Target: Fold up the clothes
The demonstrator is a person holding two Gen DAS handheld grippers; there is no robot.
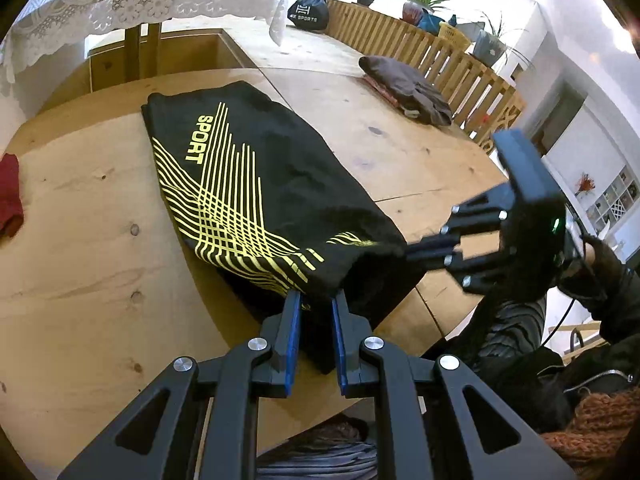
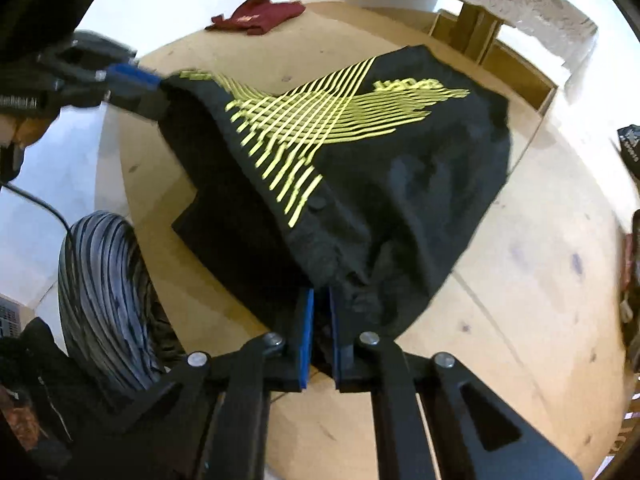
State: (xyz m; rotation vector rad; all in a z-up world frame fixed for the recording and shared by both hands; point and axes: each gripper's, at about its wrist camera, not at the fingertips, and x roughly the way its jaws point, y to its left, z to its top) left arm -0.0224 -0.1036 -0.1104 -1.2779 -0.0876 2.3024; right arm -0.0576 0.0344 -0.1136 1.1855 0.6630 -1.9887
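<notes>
A black shirt (image 1: 248, 168) with yellow lines and the word SPORT lies on the wooden table (image 1: 80, 264); its near edge is lifted. My left gripper (image 1: 316, 300) is shut on the shirt's near hem. My right gripper (image 2: 318, 300) is shut on the other near corner of the shirt (image 2: 360, 152). In the left wrist view the right gripper (image 1: 412, 250) holds the cloth at the right. In the right wrist view the left gripper (image 2: 156, 88) holds it at the upper left. A lower layer of the shirt lies flat under the raised part.
A folded brown garment (image 1: 408, 88) lies at the far right by a wooden fence (image 1: 440, 48). A dark red garment (image 1: 10, 196) lies at the table's left edge, also in the right wrist view (image 2: 256, 14). A lace-covered table (image 1: 140, 0) stands behind. A black sports bag (image 1: 310, 12) sits at the back.
</notes>
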